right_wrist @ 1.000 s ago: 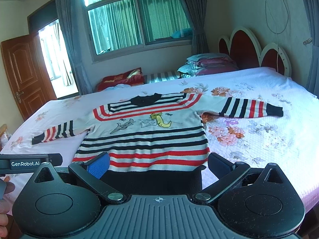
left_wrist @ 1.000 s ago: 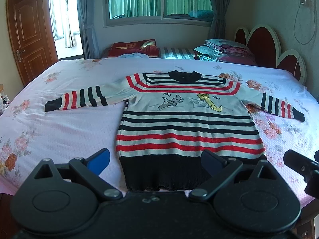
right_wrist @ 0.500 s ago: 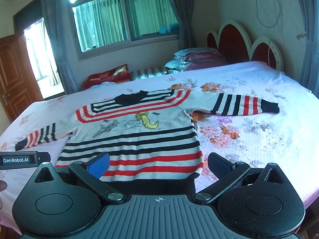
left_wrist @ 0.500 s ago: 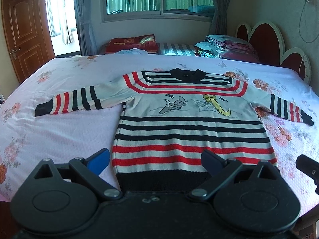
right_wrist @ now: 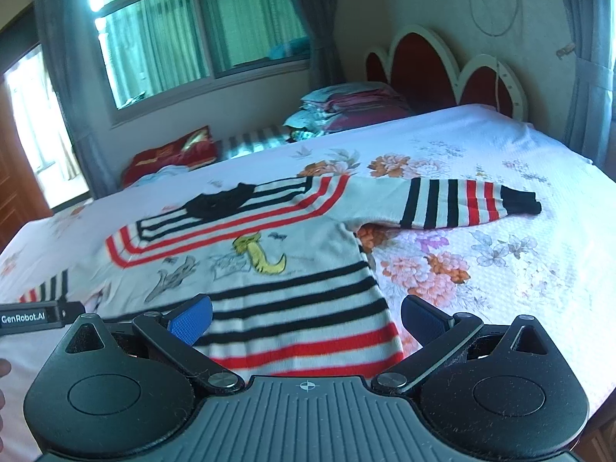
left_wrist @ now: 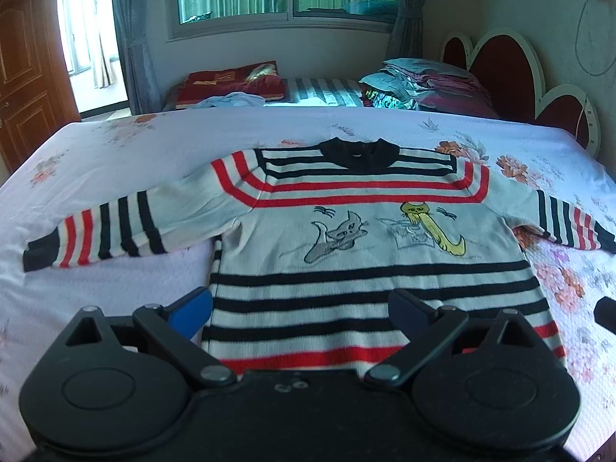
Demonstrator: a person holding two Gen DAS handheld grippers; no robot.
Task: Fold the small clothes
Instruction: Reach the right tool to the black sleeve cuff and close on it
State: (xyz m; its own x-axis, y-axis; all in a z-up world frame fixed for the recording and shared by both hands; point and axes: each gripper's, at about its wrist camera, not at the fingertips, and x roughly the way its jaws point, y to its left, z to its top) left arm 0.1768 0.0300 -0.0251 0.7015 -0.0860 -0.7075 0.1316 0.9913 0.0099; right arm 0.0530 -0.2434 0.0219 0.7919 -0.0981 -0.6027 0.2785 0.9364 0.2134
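Note:
A small striped sweater [left_wrist: 365, 269] [right_wrist: 269, 269] in white, red and black lies flat and face up on the bed, cat drawings on its chest, both sleeves spread out sideways. My left gripper [left_wrist: 300, 308] hovers open over the sweater's lower left part, nothing between its fingers. My right gripper [right_wrist: 306, 317] hangs open above the lower right part of the sweater, empty as well. The sweater's black hem is hidden under both gripper bodies. The right sleeve [right_wrist: 469, 202] stretches out onto the flowered sheet; the left sleeve [left_wrist: 104, 231] points left.
The bed [left_wrist: 96, 154] has a white flowered sheet. A heart-shaped headboard [left_wrist: 539, 73] stands at the right. Stacked bedding [left_wrist: 423, 84] and a red pillow [left_wrist: 231, 81] lie behind the bed under the window. The left gripper's body [right_wrist: 30, 317] shows at the right view's left edge.
Both grippers have moved forward over the sweater, so the hem has slipped under them and the chest looks nearer. Both stayed open. The sweater has not moved.

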